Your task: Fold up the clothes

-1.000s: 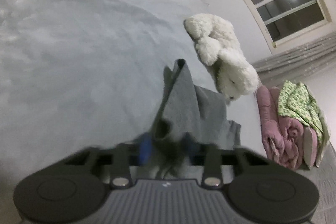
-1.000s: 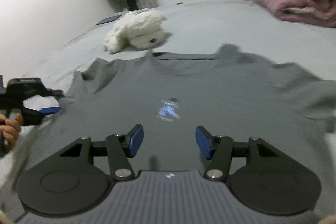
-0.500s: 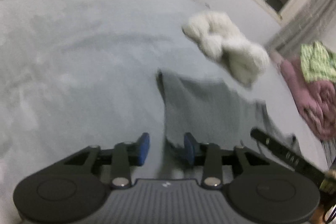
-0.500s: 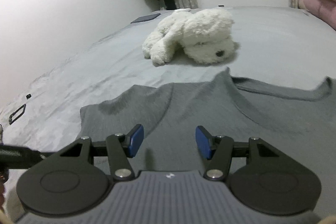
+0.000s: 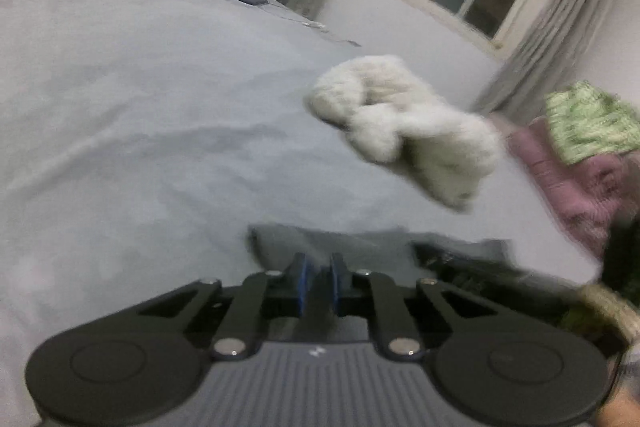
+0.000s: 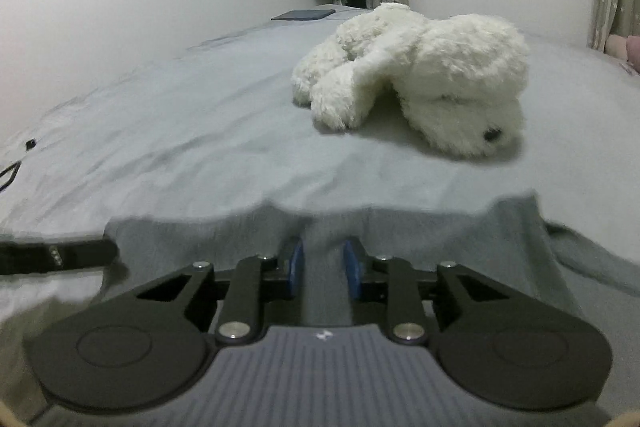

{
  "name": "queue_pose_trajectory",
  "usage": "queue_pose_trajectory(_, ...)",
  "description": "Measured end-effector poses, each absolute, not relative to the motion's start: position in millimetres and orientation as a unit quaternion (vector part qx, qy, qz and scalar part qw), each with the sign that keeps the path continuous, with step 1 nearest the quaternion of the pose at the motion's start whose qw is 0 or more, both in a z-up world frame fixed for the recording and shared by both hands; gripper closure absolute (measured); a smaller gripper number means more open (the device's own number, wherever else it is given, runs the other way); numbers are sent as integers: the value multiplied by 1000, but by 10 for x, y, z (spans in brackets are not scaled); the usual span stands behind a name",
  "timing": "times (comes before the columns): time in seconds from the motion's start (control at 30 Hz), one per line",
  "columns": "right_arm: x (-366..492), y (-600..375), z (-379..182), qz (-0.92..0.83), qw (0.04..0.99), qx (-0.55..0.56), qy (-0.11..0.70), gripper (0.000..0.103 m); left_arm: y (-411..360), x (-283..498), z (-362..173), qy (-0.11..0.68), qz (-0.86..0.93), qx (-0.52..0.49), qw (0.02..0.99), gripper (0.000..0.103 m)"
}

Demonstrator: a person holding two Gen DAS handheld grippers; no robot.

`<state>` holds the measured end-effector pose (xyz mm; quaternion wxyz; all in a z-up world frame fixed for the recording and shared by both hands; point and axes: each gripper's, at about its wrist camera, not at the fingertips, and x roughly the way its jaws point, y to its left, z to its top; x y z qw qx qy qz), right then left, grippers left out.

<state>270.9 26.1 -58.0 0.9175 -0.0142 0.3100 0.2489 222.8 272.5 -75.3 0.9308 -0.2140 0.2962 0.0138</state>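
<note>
The left wrist view is smeared with motion; the white plush toy (image 5: 404, 131) has no clear face, and the pink bedding (image 5: 568, 179) with the green cloth (image 5: 592, 123) on it run off the right edge; dark shapes low on the right are too blurred to name; the grey shirt (image 6: 400, 227) is mostly hidden under the right gripper (image 6: 322, 269), its sleeve cut at the right edge; a black bar (image 6: 56, 255) enters from the left, its far end out of frame.

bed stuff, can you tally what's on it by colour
grey: 1, the t-shirt, pinched by both the left tongs and right tongs
white: 1, plush dog
dark: 1, flat tablet-like slab
pink: 1, rolled quilt
green: 1, patterned blanket
total: 5
</note>
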Motion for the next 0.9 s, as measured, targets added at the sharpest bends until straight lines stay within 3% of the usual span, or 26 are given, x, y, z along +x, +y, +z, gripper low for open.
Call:
queue_pose_trajectory(0.2,2923,380,-555,238,925,-16,296,82,2914,2511,-795,291,81,-187,935,95)
queue_pose_trajectory(0.33,2813,113,-460,232,929,22,287,73,3020,2402,-643,282,73,-224,930,93)
queue_pose_trajectory(0.4,2692,-51,-425,226,931,26,286,71,2950,2323,-554,279,65,-219,933,89)
queue_pose_trajectory(0.47,2534,-233,-409,223,933,21,283,60,2840,2231,-474,275,52,-213,936,80)
queue_pose_trajectory(0.57,2315,-673,-401,201,937,12,286,58,2611,2089,-384,274,26,-207,939,66)
queue_pose_trajectory(0.9,1971,-2293,-438,75,949,48,302,58,1733,1909,-638,298,-34,-165,940,59)
